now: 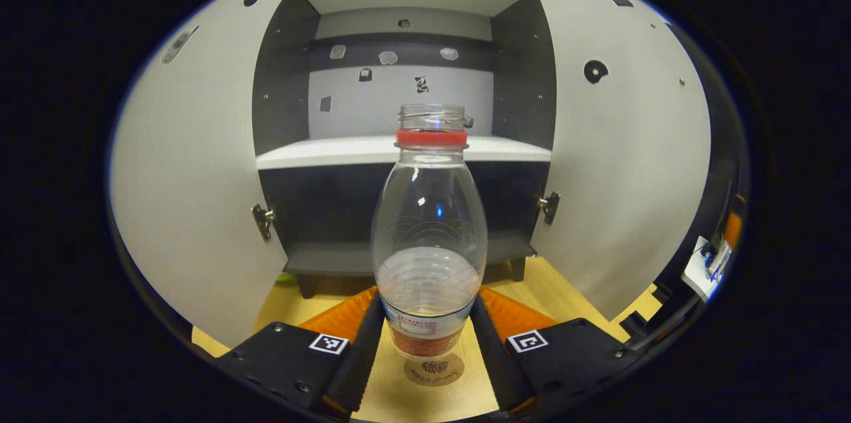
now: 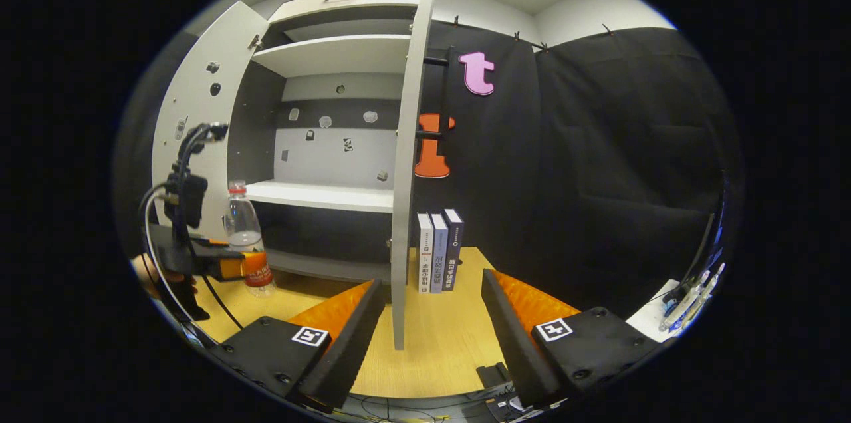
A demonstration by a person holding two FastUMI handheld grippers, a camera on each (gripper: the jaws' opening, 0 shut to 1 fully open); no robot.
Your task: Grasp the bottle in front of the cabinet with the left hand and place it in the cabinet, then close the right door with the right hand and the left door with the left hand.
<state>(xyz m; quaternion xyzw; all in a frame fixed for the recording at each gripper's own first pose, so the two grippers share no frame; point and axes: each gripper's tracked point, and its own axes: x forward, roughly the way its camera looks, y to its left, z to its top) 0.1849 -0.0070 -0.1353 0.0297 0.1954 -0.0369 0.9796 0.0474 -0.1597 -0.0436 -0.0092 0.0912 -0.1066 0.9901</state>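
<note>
Straight ahead at 12 o'clock in the left gripper view stands the cabinet [image 1: 405,150], both doors swung wide: left door [image 1: 193,170] at 9 o'clock, right door [image 1: 625,157] at 3 o'clock, shelves bare. Nothing stowed yet, neither door shut, so the task looks barely started. Right gripper view puts the right door [image 2: 407,163] edge-on at 12 o'clock, just beyond the right gripper [image 2: 432,316], whose jaws gape wide and hold nothing; three books [image 2: 439,250] stand behind the door on the wooden table [image 2: 425,356]. Bottle [image 1: 429,237], clear, uncapped, a little water low inside, sits at 6 o'clock between the fingers of the left gripper [image 1: 429,336], jaws narrowed to its lower body; both appear to touch it, so the grasp looks made. Its base seems to be on or just off the table, can't tell which. Right gripper view also shows the bottle [image 2: 246,237] at 9 o'clock, in front of the cabinet, with the left gripper [image 2: 229,267] at its label. Left: lift, place on shelf, close right door, then left.
</note>
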